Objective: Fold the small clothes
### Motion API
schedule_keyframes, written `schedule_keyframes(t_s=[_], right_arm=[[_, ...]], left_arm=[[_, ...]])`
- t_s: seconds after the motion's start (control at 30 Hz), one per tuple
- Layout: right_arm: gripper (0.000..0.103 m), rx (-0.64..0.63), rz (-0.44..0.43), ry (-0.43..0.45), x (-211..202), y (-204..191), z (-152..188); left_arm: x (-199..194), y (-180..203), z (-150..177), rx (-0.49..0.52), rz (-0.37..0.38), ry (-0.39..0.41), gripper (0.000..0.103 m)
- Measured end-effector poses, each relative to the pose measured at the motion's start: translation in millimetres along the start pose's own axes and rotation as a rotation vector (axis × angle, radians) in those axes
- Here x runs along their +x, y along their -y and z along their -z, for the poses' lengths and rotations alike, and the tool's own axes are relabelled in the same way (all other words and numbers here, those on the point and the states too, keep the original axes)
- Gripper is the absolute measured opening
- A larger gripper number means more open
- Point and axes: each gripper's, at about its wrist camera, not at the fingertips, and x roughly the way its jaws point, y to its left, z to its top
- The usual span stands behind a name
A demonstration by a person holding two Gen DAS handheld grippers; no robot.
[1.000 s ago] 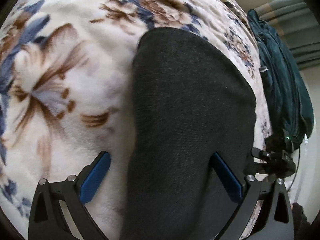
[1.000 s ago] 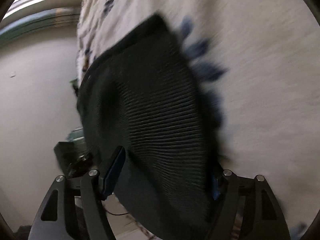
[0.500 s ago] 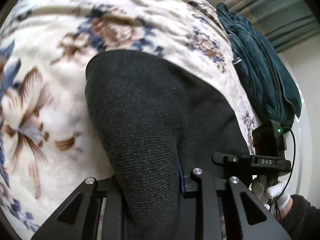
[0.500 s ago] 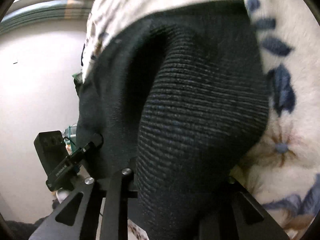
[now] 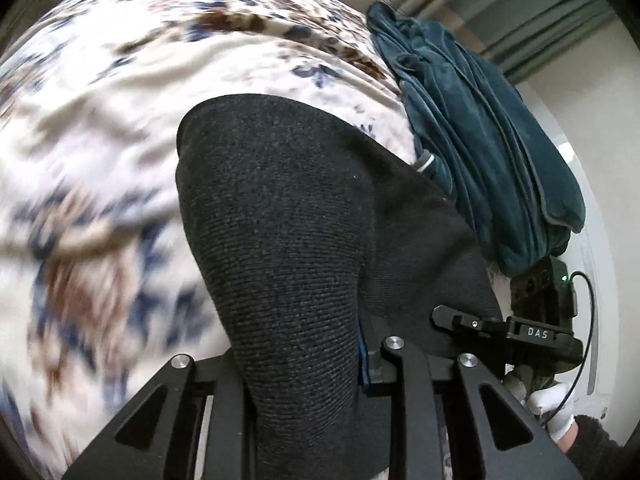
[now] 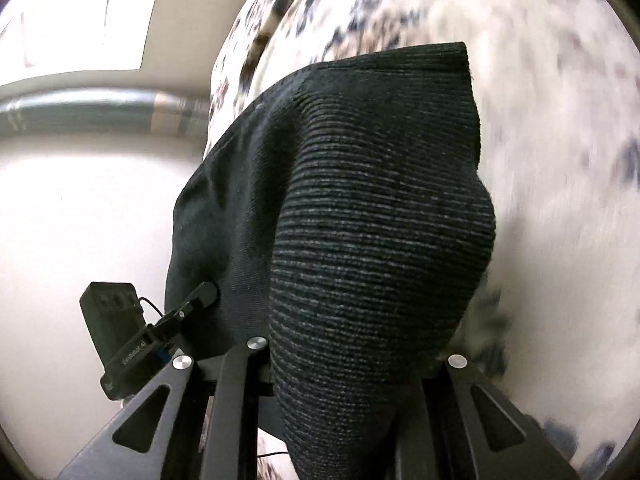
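While the floral blanket [image 5: 120,128] spreads widest under everything, I see the dark knit garment [image 5: 280,208] lying on it, its near edge raised. Beside the garment, a teal cloth [image 5: 480,140] drapes at the blanket's edge. My left hand-held gripper [image 5: 304,364] pinches the garment's edge; my right hand-held gripper [image 6: 352,360] pinches it too.
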Motion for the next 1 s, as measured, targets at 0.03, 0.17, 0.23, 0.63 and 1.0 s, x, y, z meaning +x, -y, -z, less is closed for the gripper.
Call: schedule_keyframes(t_s=[0.03, 0.17, 0.23, 0.63, 1.0], right_arm=[[0.020, 0.006, 0.016, 0.015, -1.0, 2.1, -11.9], [0.020, 0.033, 0.076, 0.038, 6.7, 16.6, -60.9], [0.020, 0.062, 0.093, 0.043, 17.8, 21.5, -78.4], [0.069, 0.040, 0.467, 0.065, 15.7, 34.6, -117.4], [0.103, -0.193, 1.001, 0.229, -7.9, -34.6, -37.3]], left_arm=[[14.1, 0.9, -16.5, 0.013, -0.002, -0.013, 0.021], [57.8, -3.5, -56.1, 0.023, -0.010, -0.052, 0.021], [76.1, -13.0, -65.1, -0.006, -0.011, -0.065, 0.021], [81.5, -44.8, -51.9, -0.107, -0.029, -0.127, 0.038], [19.3, 23.7, 3.6, 0.098, -0.559, 0.039, 0.095]])
